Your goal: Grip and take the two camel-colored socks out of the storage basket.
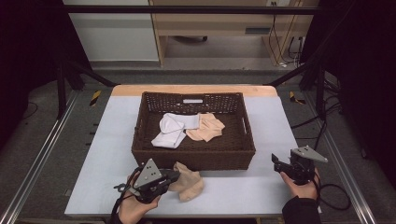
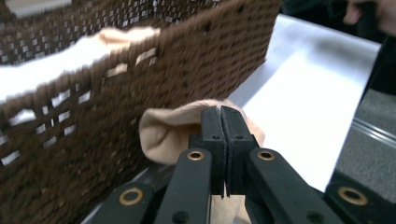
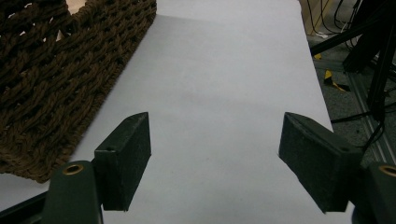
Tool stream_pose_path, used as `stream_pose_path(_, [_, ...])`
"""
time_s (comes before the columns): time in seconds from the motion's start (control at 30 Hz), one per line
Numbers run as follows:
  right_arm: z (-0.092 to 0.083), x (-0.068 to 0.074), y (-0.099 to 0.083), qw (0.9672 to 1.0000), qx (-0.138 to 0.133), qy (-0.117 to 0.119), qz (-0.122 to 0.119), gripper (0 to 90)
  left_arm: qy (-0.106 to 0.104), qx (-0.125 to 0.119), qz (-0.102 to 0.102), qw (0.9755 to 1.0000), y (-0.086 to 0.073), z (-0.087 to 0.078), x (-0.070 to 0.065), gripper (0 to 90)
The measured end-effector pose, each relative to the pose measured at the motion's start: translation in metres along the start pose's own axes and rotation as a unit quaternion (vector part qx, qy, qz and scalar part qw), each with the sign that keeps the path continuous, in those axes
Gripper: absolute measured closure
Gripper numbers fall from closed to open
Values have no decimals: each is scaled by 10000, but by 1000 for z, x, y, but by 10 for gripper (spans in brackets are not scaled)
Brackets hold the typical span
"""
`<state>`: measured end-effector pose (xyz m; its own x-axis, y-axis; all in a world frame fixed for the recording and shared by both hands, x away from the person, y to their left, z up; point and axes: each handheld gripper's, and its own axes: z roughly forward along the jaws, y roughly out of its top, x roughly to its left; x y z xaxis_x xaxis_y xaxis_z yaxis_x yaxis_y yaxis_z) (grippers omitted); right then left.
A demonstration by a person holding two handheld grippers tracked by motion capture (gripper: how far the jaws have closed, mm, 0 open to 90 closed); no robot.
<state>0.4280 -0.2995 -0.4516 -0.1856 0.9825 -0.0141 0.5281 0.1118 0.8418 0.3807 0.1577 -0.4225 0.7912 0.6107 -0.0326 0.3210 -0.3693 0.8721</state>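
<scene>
A: Left gripper [image 2: 223,112] — jaws together, clamped on the beige sock [image 1: 188,183], which lies on the bench [image 1: 233,196] just near of the basket [image 1: 191,158]'s front wall.

B: Right gripper [image 3: 215,154]?

A: Jaws wide apart, nothing held. The sock should be lifted high enough that the rim is cleared, then released beside the socks inside [image 1: 187,128].

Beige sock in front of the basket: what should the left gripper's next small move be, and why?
Probably lift it. The left gripper has its fingers shut on the beige sock, which lies outside the basket, where other socks already lie.
</scene>
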Motion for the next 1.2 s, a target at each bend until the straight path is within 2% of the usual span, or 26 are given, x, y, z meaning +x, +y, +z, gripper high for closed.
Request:
stream_pose_path(0.23, [1, 0, -1, 10000, 19, -10, -12, 250, 190, 203, -34, 9996, -10, 9, 11, 872])
stream_pose_path(0.3, [1, 0, -1, 10000, 26, -4, -8, 250, 219, 202, -13, 9996, -12, 10, 12, 838])
stream_pose_path(0.4, [1, -1, -1, 10000, 13, -10, -9, 248, 300, 191, -15, 9994, -13, 11, 13, 736])
stream_pose_path(0.53, [0, -1, -1, 10000, -1, -12, 17, 247, 348, 55, -62, 9994, -14, 7, 16, 568])
stream_pose_path(0.67, [0, -2, -1, 10000, -12, -18, 37, 245, 433, 3, -104, 9990, -17, 0, 20, 470])
stream_pose_path(0.87, [-1, -3, -1, 10000, -24, -27, 50, 242, 627, 33, -238, 9977, -29, -11, 34, 427])
stream_pose_path(1.03, [-1, -4, -2, 10000, -27, -37, 66, 236, 924, 171, -371, 9949, -43, -19, 50, 408])
stream_pose_path(1.2, [-1, -5, -2, 9999, -21, -50, 112, 230, 1064, 258, -499, 9927, -52, -24, 59, 393])
